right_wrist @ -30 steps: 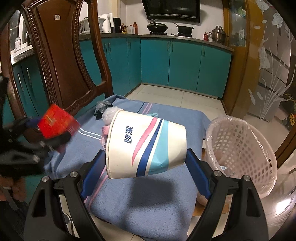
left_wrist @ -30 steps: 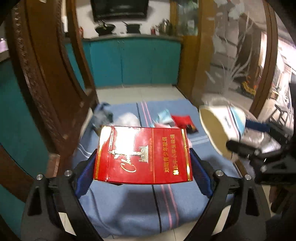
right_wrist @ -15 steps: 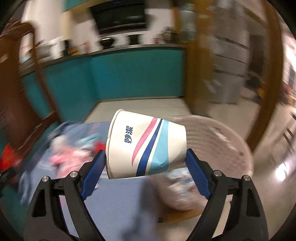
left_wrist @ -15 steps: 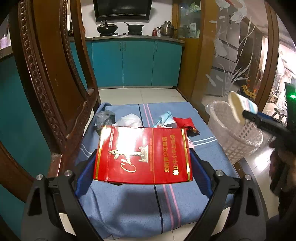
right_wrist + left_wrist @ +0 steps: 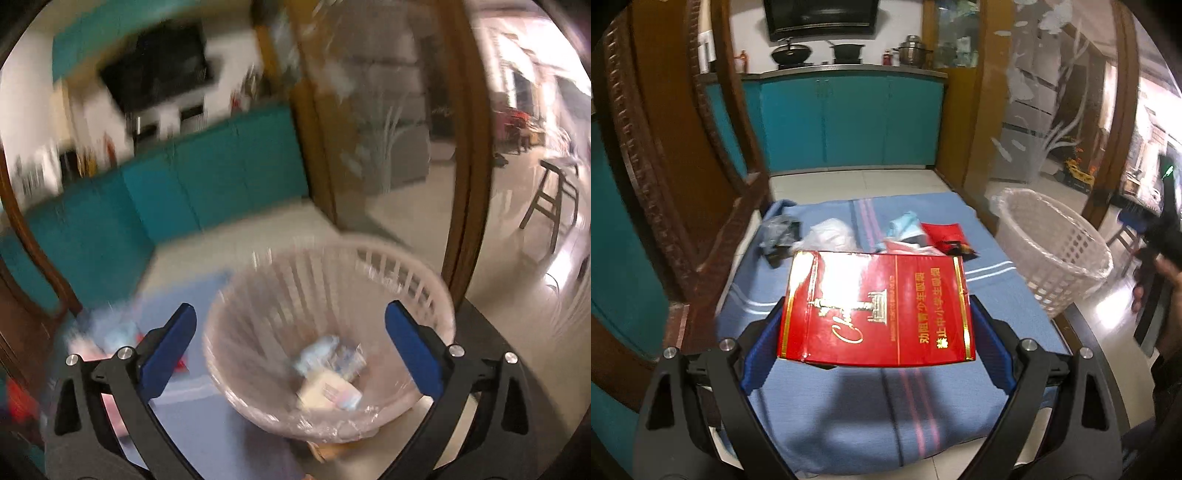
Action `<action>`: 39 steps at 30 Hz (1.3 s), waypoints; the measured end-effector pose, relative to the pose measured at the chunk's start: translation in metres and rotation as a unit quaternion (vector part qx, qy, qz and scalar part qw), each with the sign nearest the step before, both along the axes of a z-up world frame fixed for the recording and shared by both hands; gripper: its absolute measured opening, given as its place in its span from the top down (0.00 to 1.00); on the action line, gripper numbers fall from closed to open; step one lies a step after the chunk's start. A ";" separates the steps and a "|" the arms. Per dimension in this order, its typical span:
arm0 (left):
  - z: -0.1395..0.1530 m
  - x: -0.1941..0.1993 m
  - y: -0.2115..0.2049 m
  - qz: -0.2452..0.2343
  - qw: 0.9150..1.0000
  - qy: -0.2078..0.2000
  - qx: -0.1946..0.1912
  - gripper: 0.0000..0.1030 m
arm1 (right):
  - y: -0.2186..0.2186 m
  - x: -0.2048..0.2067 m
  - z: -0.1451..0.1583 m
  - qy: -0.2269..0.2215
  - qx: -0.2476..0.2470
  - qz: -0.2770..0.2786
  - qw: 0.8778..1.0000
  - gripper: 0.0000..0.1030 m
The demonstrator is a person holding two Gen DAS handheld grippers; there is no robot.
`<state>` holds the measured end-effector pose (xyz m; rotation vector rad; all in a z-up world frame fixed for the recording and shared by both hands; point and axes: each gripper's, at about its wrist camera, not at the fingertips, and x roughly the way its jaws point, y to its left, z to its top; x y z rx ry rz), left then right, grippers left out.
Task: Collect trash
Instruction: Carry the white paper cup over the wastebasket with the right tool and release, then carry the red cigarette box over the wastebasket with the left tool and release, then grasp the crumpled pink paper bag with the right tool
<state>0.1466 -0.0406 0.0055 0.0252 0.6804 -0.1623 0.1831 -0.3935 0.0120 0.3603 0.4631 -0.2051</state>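
Your right tongs have just spread and hang empty over the basket, the paper cup now inside, while your left tongs pinch the red carton, due next at two o'clock.

baskets: one white basket
red cartons: one red carton
chairs: one wooden chair
stools: one stool
pots on counter: three
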 end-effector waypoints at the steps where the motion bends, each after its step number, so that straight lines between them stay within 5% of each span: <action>1: 0.000 0.001 -0.006 -0.008 1.000 -0.002 0.002 0.12 | -0.003 -0.009 0.006 -0.021 0.012 -0.012 1.000 0.03; 5: 0.001 0.016 -0.051 -0.055 0.998 0.010 -0.013 0.12 | -0.030 -0.039 0.020 -0.089 0.063 -0.079 0.991 0.03; 12: 0.032 0.069 -0.197 -0.161 0.986 -0.005 -0.044 0.11 | -0.067 -0.069 0.018 -0.135 0.096 -0.162 0.973 0.03; 17: 0.025 0.115 -0.241 -0.157 0.986 0.016 -0.061 0.04 | -0.069 -0.071 0.021 -0.143 0.100 -0.154 0.973 0.03; 21: 0.016 0.106 -0.195 -0.124 0.988 0.031 -0.088 0.04 | -0.047 -0.054 0.020 -0.119 0.093 -0.087 0.985 0.03; 26: 0.013 0.064 -0.099 -0.055 0.997 0.022 -0.044 0.03 | 0.013 -0.026 0.021 -0.062 0.058 0.041 0.996 0.03; 35: 0.011 -0.021 0.040 0.074 0.996 -0.033 -0.027 0.03 | 0.113 -0.019 0.017 0.006 -0.030 0.165 0.986 0.03; 39: 0.004 -0.021 0.031 0.038 0.999 -0.029 -0.004 0.03 | 0.153 -0.021 0.001 0.049 -0.058 0.199 0.977 0.03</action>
